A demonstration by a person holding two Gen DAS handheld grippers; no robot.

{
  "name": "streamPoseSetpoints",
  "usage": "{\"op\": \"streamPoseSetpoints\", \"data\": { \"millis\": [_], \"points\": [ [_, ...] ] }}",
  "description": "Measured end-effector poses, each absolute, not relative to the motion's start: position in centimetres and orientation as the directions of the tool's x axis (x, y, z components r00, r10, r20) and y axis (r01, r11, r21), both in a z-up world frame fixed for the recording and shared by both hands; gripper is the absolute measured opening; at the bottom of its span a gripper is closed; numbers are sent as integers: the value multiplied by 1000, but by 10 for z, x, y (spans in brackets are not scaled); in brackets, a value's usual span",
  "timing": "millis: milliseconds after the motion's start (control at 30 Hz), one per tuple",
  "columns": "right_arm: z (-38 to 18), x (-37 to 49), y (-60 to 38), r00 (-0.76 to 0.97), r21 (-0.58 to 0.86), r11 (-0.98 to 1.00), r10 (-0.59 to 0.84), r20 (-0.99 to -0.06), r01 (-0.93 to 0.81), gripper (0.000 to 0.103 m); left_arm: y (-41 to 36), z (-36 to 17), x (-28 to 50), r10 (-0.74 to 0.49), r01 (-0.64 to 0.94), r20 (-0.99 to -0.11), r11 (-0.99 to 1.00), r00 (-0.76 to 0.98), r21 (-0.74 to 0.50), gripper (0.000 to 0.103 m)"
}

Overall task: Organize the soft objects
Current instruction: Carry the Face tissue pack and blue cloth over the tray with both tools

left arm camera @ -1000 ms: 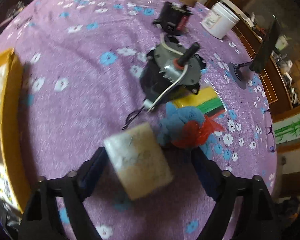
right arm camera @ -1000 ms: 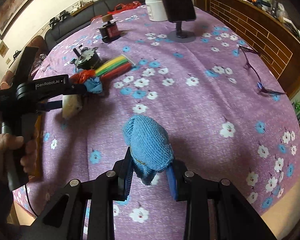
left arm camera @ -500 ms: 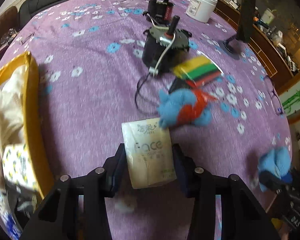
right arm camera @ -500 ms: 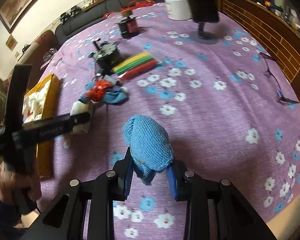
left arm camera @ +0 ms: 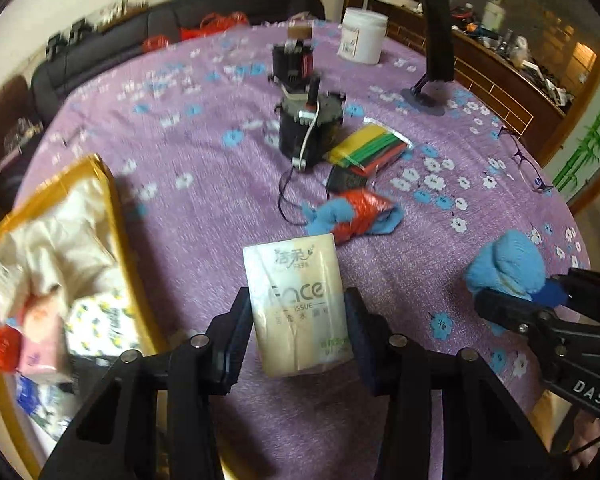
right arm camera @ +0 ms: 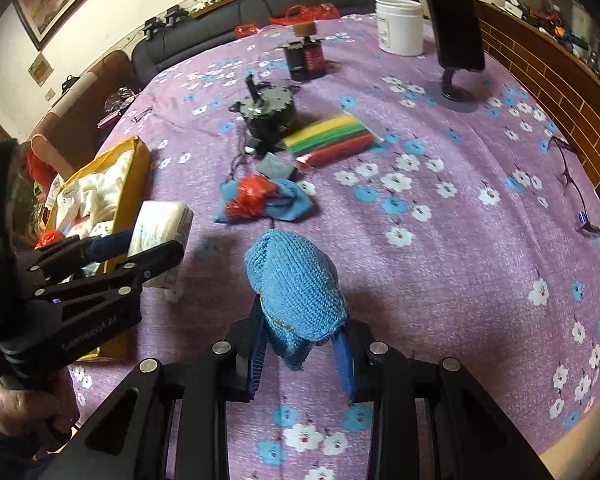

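My left gripper [left arm camera: 298,330] is shut on a cream tissue pack [left arm camera: 296,304], lifted off the purple flowered table [left arm camera: 204,216]. The same pack [right arm camera: 160,228] shows in the right wrist view between the left gripper's fingers [right arm camera: 112,252]. My right gripper [right arm camera: 302,354] is shut on a rolled blue knitted cloth [right arm camera: 296,288], also seen at the right in the left wrist view [left arm camera: 508,264]. A blue cloth with a red plastic bag [left arm camera: 356,216] lies on the table ahead [right arm camera: 260,200]. A yellow-rimmed bin [left arm camera: 116,208] with soft things in it stands at the left [right arm camera: 132,168].
A black motor with a cable [left arm camera: 308,128], a pack of coloured strips [left arm camera: 368,148], a small dark device [left arm camera: 294,60], a white tub [left arm camera: 360,40], a phone stand [left arm camera: 436,48] and spectacles [left arm camera: 526,164] lie further back. A hand [right arm camera: 24,404] holds the left gripper's grip.
The left gripper closed on the tissue pack, lifted it and carried it back and to the left, towards the bin. The right gripper kept the blue cloth and also moved left.
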State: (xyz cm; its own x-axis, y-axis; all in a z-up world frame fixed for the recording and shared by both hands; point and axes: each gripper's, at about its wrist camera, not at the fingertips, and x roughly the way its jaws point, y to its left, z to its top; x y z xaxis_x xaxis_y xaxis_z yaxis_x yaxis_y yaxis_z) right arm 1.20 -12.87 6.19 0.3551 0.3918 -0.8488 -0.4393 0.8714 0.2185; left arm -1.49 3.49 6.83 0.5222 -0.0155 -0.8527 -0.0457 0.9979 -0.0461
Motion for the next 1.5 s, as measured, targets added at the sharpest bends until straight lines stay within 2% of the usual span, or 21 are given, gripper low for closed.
{"op": "streamPoseSetpoints", "data": {
  "millis": [467,1500],
  "points": [
    [74,0,-80,360,196,839,413,-836,-508,33,74,99,-44,60,-91,-794,996,604,6,44],
    [80,-51,54,286,126,676,463,-839,-726,33,183,98,-125,205,-324,-791,946,576,9,45]
  ]
}}
